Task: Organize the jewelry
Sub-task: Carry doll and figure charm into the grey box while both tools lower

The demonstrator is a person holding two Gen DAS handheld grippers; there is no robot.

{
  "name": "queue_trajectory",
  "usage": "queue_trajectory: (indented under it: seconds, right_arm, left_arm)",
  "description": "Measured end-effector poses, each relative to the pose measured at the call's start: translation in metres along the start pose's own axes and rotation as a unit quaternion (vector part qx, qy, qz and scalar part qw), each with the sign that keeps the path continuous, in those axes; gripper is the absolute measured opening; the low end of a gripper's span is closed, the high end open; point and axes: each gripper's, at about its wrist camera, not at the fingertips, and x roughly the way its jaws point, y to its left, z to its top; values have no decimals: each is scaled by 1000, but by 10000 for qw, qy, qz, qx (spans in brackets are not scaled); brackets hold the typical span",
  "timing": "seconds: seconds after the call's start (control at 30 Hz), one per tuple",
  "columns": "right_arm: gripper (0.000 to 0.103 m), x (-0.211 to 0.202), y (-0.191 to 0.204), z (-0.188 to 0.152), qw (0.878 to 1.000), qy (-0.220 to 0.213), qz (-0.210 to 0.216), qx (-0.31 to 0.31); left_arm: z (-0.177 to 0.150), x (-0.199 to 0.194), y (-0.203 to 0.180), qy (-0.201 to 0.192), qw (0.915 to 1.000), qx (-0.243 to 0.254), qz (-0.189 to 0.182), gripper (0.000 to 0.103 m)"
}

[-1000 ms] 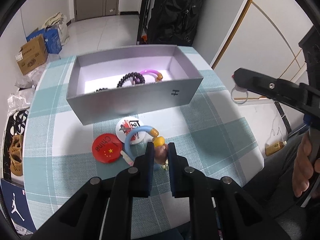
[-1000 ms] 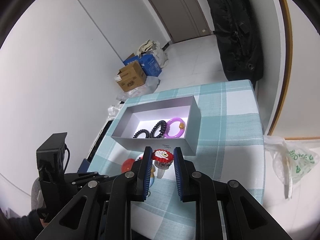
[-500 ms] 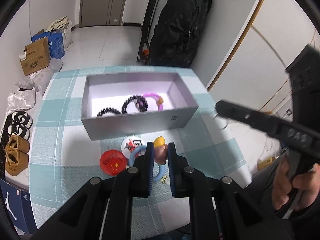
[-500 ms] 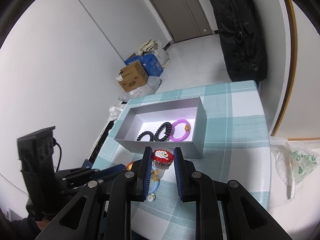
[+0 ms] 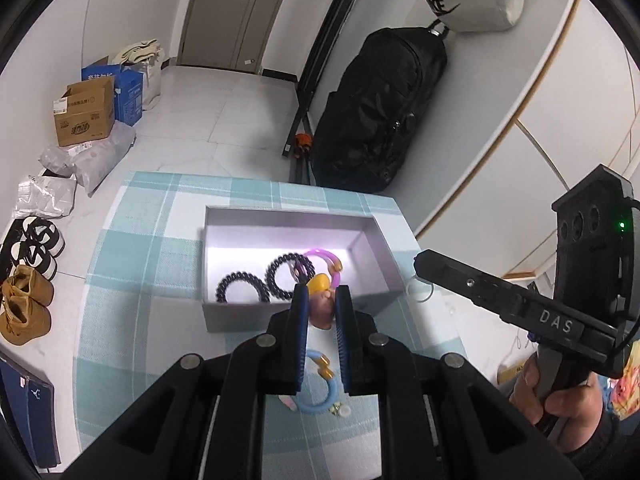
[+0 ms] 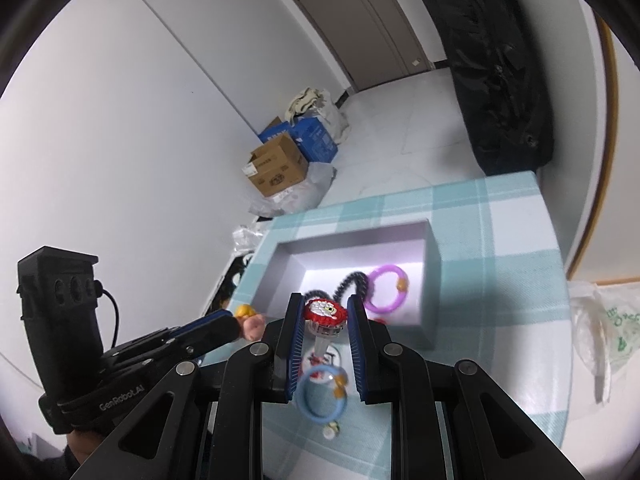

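Change: left gripper [image 5: 322,308] lifts pink-and-yellow charm [image 5: 321,300] off counter [image 5: 132,240] toward grey box [image 5: 224,320] | right gripper [image 6: 323,316], jaws clamping red beaded charm [image 6: 323,311], hovers at box | next: both drop-offs

box [image 5: 224,320] open-topped, bracelets [image 5: 286,276] crowd right half

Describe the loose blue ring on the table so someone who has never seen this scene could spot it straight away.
Start at the open grey rectangular box on the teal checked tablecloth. On the cloth just in front of the box's near wall lies a light blue plastic ring with a small yellow bead. The purple ring and black beaded bracelets all lie inside the box.
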Motion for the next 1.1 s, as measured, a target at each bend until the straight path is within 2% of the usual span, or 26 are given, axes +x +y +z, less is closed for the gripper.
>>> queue_trajectory:
  seconds: [0.37, 0.63, 0.93, 1.1]
  right_arm:
    - [21, 25, -4, 20, 9997, 28, 196, 159]
    - [21, 41, -8, 29, 9999, 104, 95, 5]
    - [21, 57, -24, 33, 9994, 285, 19, 219]
    - [21, 66, -28, 33, 9986, 417, 29, 314]
  left_arm:
    - [20, 17, 7, 77, 9999, -84, -74, 8]
    - [32, 32, 15, 186, 9994, -258, -130, 8]
    - [37, 52, 29, 430, 9976, -514, -154, 8]
    - [35, 60, 28, 572, 9974, -433, -11, 8]
